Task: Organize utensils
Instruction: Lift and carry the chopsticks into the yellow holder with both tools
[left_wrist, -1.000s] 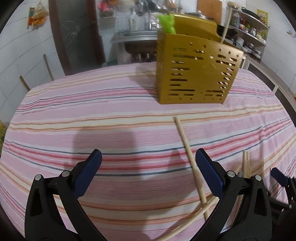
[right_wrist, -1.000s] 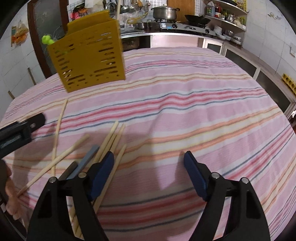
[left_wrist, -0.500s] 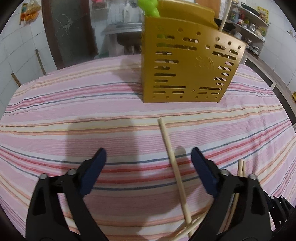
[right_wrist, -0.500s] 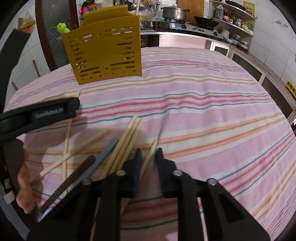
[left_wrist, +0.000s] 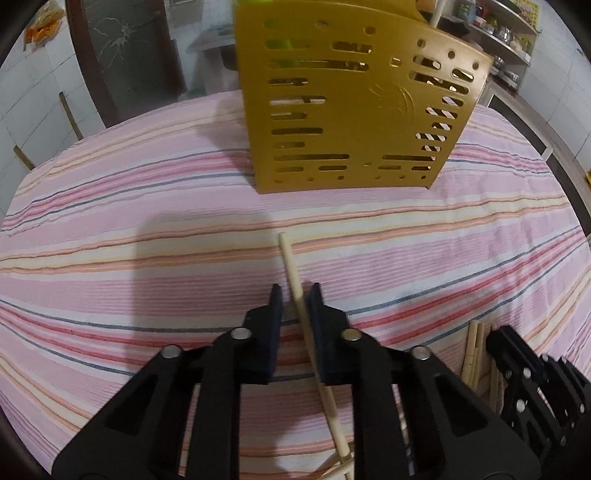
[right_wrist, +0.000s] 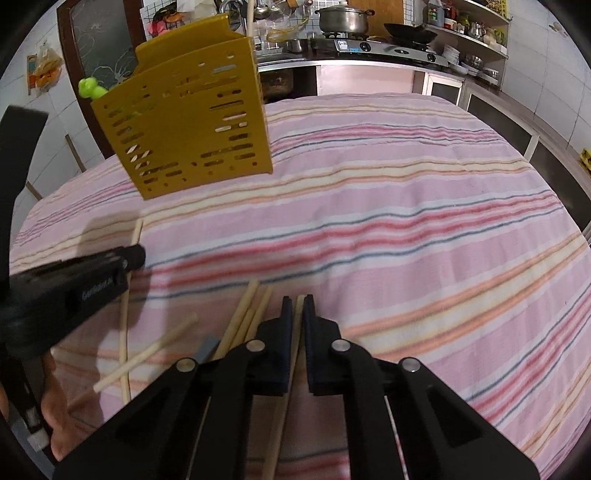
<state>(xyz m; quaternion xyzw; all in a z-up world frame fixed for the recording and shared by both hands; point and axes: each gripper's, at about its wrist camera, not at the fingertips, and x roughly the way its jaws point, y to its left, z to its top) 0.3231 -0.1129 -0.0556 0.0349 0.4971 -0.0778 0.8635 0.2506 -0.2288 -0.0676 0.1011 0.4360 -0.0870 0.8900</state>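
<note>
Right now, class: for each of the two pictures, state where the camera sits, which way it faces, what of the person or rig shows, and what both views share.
Left wrist: on the left gripper, looking down and forward along its fingers at a chopstick between the jaws, and the yellow utensil holder beyond.
Right wrist: on the right gripper, shut on another chopstick; the left gripper and a hand show at left.
Shared: holder, striped tablecloth, loose chopsticks.

Mustard-yellow slotted holder, pink striped tablecloth, pale chopsticks
</note>
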